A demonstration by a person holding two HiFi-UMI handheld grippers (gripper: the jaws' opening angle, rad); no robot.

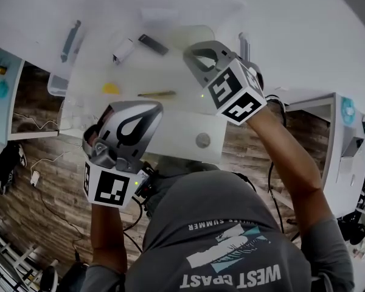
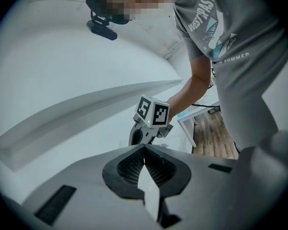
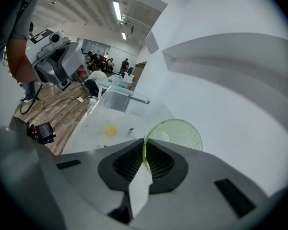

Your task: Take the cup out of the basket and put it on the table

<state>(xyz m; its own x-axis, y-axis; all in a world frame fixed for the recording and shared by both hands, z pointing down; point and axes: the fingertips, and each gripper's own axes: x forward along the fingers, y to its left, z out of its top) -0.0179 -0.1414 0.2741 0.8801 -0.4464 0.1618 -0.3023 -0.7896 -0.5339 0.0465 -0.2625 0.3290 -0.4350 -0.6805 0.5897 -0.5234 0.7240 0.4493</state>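
Pinching the thin rim of a translucent green cup (image 3: pixel 180 133) above the white table (image 3: pixel 93 133).
My right gripper (image 3: pixel 144 142) clamps its dimpled wall; my left gripper (image 2: pixel 144 148) rests, ribbed jaws together, empty.

Right hand-held gripper (image 3: pixel 144 143) is far right over the counter (image 1: pixel 304 35). Left hand-held gripper (image 2: pixel 144 148) is nearer and to its left, at the counter's near edge. Cup (image 3: pixel 175 133) rim sits between the right jaws. Small lump (image 1: pixel 111 88) lies left of thin stick (image 1: pixel 157 93).
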